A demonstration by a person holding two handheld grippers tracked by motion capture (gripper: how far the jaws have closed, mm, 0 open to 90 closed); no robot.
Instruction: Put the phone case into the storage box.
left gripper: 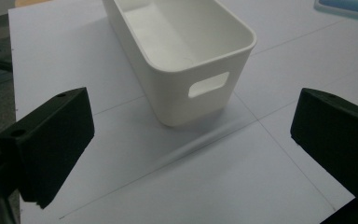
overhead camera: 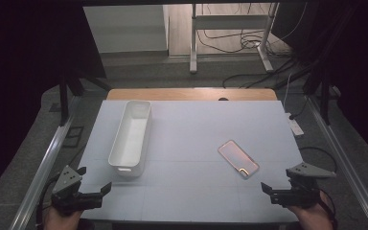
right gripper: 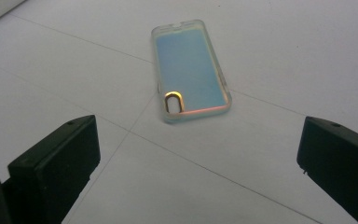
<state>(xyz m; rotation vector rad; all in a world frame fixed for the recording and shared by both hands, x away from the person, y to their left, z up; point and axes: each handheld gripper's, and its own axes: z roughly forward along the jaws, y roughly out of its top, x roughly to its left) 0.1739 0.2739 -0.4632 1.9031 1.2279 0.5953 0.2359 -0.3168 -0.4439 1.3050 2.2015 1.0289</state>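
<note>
Left tool (overhead camera: pixel 94 181): spread wide, pinching nothing, hovering over the near desk (overhead camera: pixel 196 191) edge. Just ahead of it, between the jaw lines, white bin (left gripper: pixel 186 60), handle-slot end facing the tool. Right tool (overhead camera: pixel 278 184): likewise spread, gripping nothing. Ahead of it, apart, phone case (right gripper: pixel 191 70), flat on the desk, camera cutout end nearest.

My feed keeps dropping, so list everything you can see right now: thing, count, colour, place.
bin: one, white, empty, left half of the table, long side running away from the person.
phone case: one, translucent with a pinkish-blue sheen, lying flat, right of centre.
table: one, pale surface with a wooden far edge.
white frame: one, on the floor beyond the table, among cables.
left tool: one, black, near-left corner, open, empty.
right tool: one, black, near-right corner, open, empty.
</note>
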